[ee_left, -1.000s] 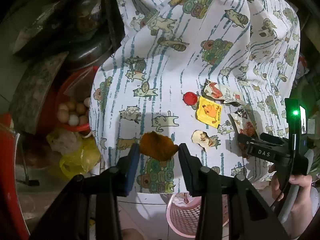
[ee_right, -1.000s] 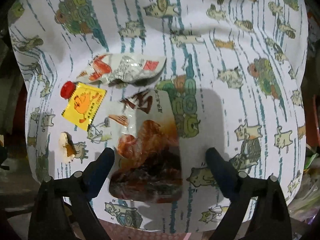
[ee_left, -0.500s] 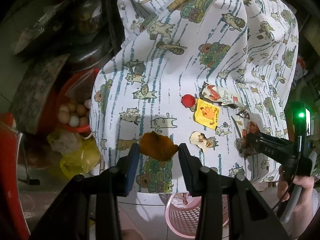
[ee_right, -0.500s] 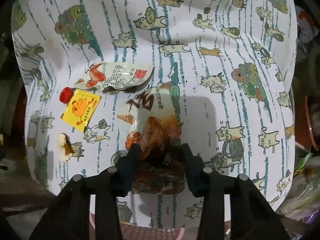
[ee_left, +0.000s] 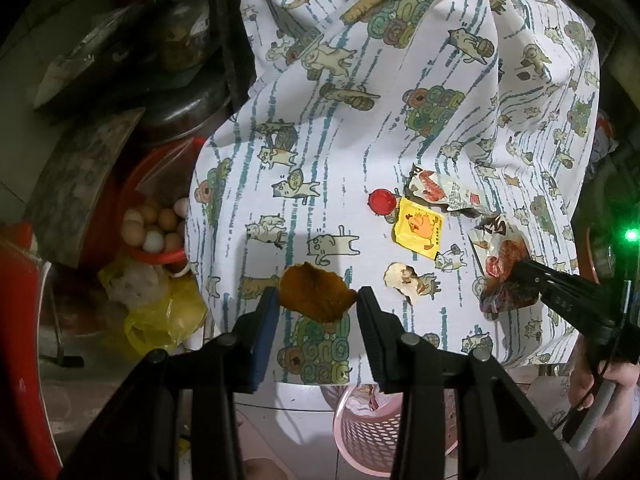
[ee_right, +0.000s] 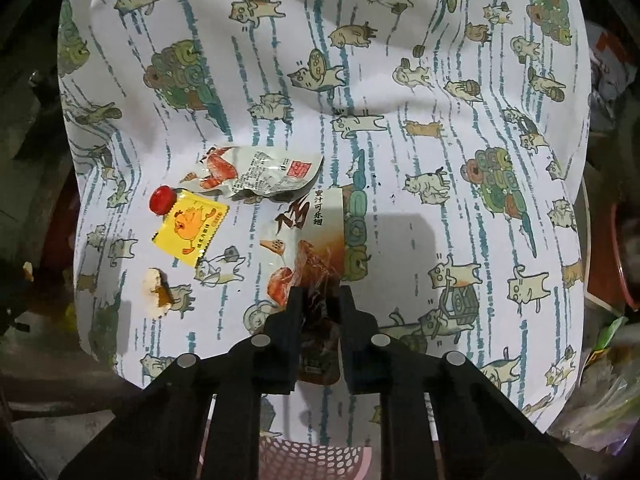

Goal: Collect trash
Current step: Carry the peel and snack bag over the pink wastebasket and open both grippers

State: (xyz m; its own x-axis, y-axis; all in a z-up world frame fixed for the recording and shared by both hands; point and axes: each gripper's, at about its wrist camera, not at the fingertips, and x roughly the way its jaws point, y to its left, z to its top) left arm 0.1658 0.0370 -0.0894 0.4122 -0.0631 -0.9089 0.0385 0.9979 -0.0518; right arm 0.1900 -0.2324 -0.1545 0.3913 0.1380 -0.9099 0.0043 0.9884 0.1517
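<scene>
Trash lies on a cat-print tablecloth (ee_left: pixel 360 140). My left gripper (ee_left: pixel 318 304) is shut on an orange-brown peel (ee_left: pixel 316 296) and holds it over the table's near edge. My right gripper (ee_right: pixel 320 300) is shut on a brown snack wrapper (ee_right: pixel 308 248), which also shows in the left wrist view (ee_left: pixel 506 268). A red bottle cap (ee_right: pixel 162 200), a yellow chick packet (ee_right: pixel 190 230), a crumpled white wrapper (ee_right: pixel 256 174) and a small peel scrap (ee_right: pixel 156 290) lie to the wrapper's left.
A pink plastic basket (ee_left: pixel 368 432) stands on the floor below the table's near edge. A red bowl of eggs (ee_left: pixel 154 228), a yellow bag (ee_left: pixel 160 316) and dark pots (ee_left: pixel 180 60) crowd the floor to the left.
My right gripper closed from wide open onto the brown snack wrapper and drew it back a little. My left gripper kept hold of the peel and pulled slightly back from the table.
</scene>
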